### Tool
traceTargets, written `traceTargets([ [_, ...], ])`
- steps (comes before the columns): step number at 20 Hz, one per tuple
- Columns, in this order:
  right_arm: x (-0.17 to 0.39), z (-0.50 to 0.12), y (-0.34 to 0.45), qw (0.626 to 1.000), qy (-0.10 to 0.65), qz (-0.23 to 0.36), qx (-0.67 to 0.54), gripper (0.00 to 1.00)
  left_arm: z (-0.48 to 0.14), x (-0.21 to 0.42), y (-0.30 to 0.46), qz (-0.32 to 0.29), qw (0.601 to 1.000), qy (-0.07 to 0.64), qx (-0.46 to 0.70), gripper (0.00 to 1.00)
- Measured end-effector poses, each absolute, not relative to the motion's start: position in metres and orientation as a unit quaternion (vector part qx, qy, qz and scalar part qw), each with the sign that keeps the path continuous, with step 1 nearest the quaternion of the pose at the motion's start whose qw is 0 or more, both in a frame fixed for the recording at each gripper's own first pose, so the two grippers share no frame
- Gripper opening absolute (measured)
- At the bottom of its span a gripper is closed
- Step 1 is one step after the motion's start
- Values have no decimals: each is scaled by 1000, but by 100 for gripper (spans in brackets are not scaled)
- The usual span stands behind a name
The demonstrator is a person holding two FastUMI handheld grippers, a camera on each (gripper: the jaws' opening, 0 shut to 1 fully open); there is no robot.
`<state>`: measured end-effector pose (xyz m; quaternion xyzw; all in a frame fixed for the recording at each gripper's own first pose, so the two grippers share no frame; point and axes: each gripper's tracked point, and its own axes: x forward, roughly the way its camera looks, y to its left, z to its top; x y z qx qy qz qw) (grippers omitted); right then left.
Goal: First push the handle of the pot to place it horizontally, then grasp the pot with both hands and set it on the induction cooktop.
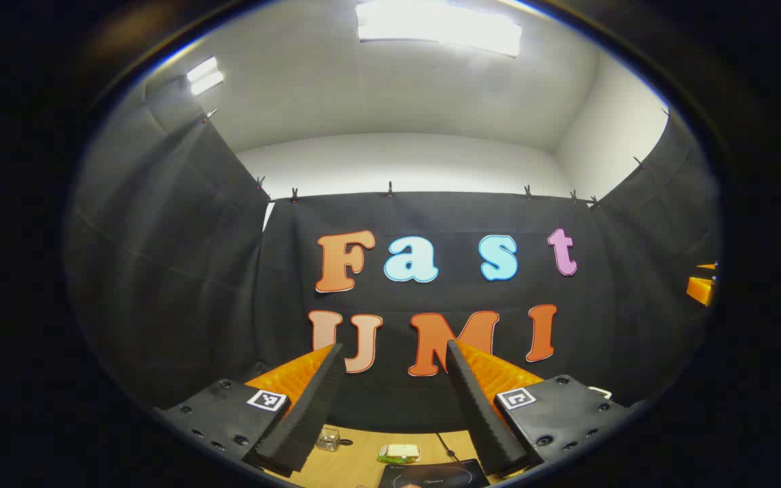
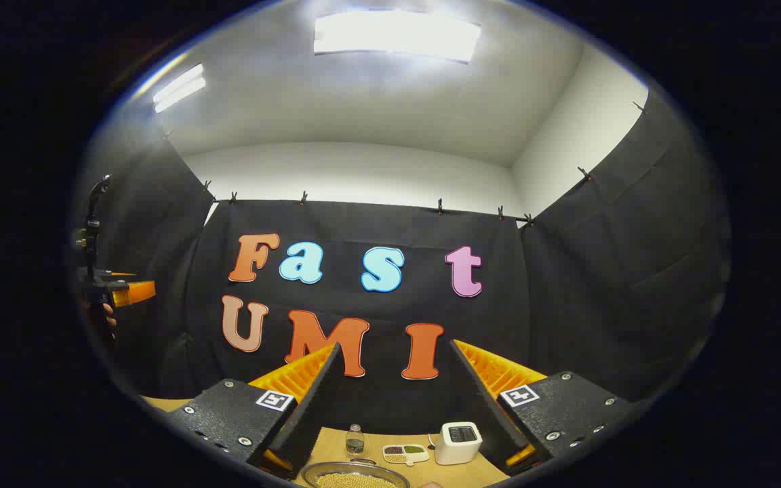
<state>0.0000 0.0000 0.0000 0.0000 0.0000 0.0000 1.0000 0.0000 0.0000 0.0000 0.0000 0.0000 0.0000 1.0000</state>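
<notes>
Pot: at the bottom edge of the right gripper view, a round metal rim with pale grains heaped inside; it sits on the bench just below and between the right fingers. No handle can be made out from here.
Induction cooktop: a dark flat slab at the bottom edge of the left gripper view, lying on the bench under the left fingers, its near side cut off.
Left hand-held gripper: raised above the bench, fingers spread wide apart, nothing between them; it points at the black cloth wall.
Right hand-held gripper: also raised, fingers spread wide apart and bare of any load.
Bench: light wood, its far edge meeting the cloth wall.
Back row, right gripper view: a small glass jar, a little divided dish and a white box-like device side by side, near the wall.
Back row, left gripper view: a small clear glass and a shallow dish beyond the cooktop.
Open room: the space between bench and raised fingers is free.
</notes>
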Motion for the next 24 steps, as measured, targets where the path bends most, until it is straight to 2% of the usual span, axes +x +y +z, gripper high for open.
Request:
traceTargets([
  [1, 1, 1, 1, 1000, -1, 1, 2, 95, 0, -1, 0, 1, 1000, -3, 0, 97],
  [2, 1, 1, 2, 1000, -1, 3, 4, 95, 2, -1, 1, 1, 1000, -6, -1, 98],
  [3, 1, 1, 3, 1000, -1, 4, 7, 100, 3, 0, 0, 2, 1000, -9, -1, 98],
  [4, 2, 1, 4, 1000, -1, 6, 9, 95, 6, 1, 0, 4, 1000, -13, -2, 98],
  [11, 4, 6, 8, 1000, -8, 9, 2, 95, 16, 0, -3, 6, 999, -33, -3, 98],
  [12, 3, 6, 9, 1000, -8, 11, 3, 100, 17, -1, -3, 6, 999, -33, -3, 97],
  [14, 2, 6, 11, 1000, -8, 16, 6, 100, 17, -1, -4, 4, 999, -34, -2, 97],
  [15, 3, 3, 12, 1000, -7, 18, 6, 95, 18, -2, -4, 3, 999, -35, -2, 97],
  [16, 2, 2, 11, 1000, -6, 18, 7, 95, 17, -1, -5, 2, 999, -35, -2, 96],
  [20, 1, -19, 10, 1000, 10, 21, 11, 95, 14, -1, -5, 2, 999, -34, -1, 98],
  [24, 1, -64, 10, 997, 62, 29, 25, 95, 3, -6, -10, -5, 1000, -16, 2, 98],
])
